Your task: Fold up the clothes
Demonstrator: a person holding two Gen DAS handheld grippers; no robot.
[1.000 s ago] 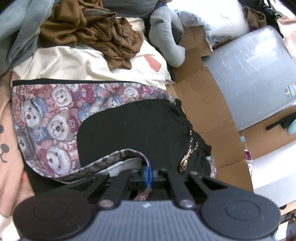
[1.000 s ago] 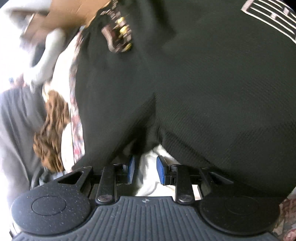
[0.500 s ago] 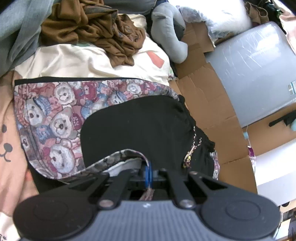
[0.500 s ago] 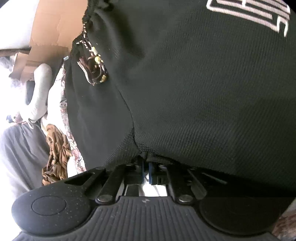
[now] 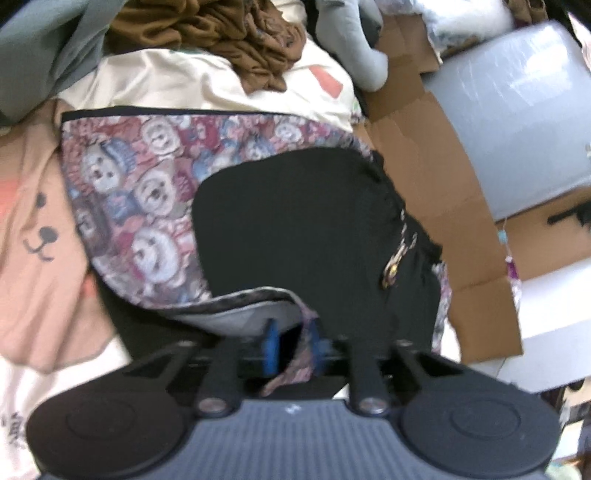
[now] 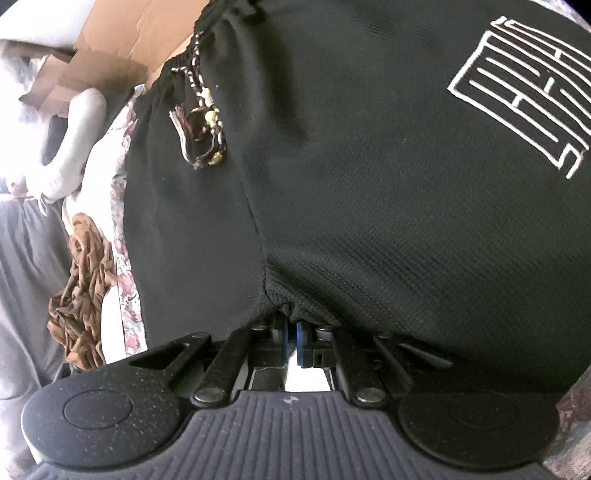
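Black shorts lie spread on a teddy-bear print cloth. A beaded drawstring hangs from their waistband. My left gripper is open at the near edge, and a folded-up strip of the bear cloth still lies loose between its blue pads. In the right wrist view the black shorts fill the frame, with the drawstring and a white maze-like logo. My right gripper is shut on a bunched edge of the shorts.
A crumpled brown garment and a grey plush toy lie at the back on cream bedding. A pink bear-face garment is at the left. Flattened cardboard and a grey plastic lid are to the right.
My left gripper has opened and let go of the bear-cloth edge. My right gripper, open one second ago, has shut on the shorts' edge and moved in closer.
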